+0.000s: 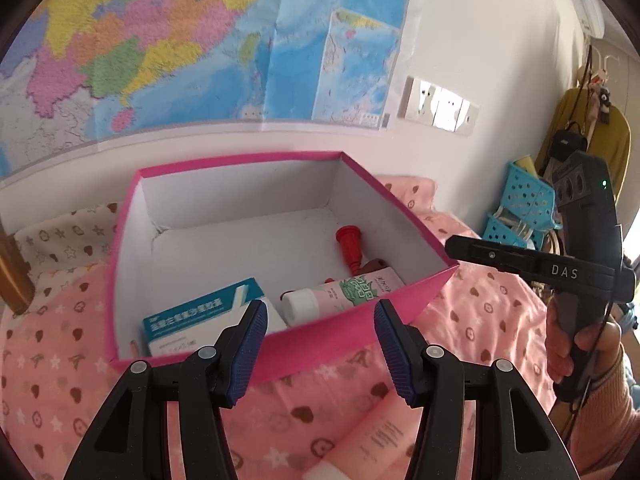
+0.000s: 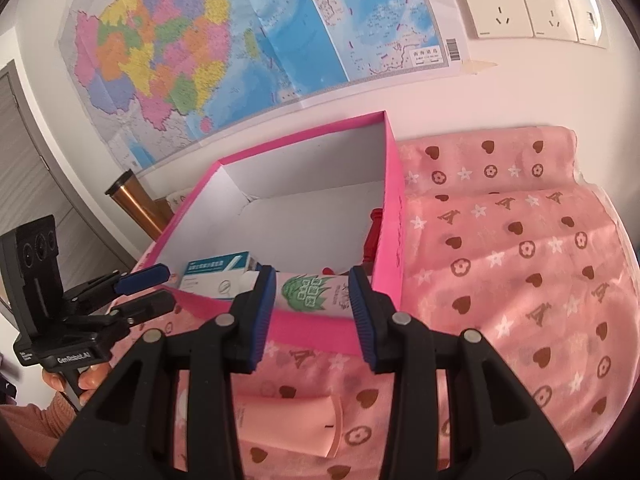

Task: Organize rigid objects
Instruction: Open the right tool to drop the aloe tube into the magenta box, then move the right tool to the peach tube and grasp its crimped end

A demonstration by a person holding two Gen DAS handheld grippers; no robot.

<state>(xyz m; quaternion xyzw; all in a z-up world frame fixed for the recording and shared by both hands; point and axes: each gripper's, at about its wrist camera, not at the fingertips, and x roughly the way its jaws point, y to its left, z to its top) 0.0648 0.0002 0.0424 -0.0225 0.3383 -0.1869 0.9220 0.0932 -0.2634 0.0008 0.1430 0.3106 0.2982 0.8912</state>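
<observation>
Pink cardboard box, white inside point(image 1: 420, 292), ahead of both fingertip pairs: holds teal-white carton point(image 1: 200, 312), pink white-capped tube point(image 1: 340, 292), red plastic piece point(image 1: 350, 246).

Outstanding, by judgement: pale pink tube point(image 1: 372, 436) on heart-print bedding point(image 2: 520, 260), beneath fingers.

Left gripper point(image 1: 320, 344), right gripper point(image 2: 312, 316): jaws apart, nothing between.

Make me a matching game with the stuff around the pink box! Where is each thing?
Things:
1. teal and white carton
2. red piece
3. pink tube
4. map

Places:
A. on the wall
B. on the bedspread, outside the box
C. in the box, near corner
D. in the box, by its side wall

Pairs: 1-C, 2-D, 3-B, 4-A
</observation>
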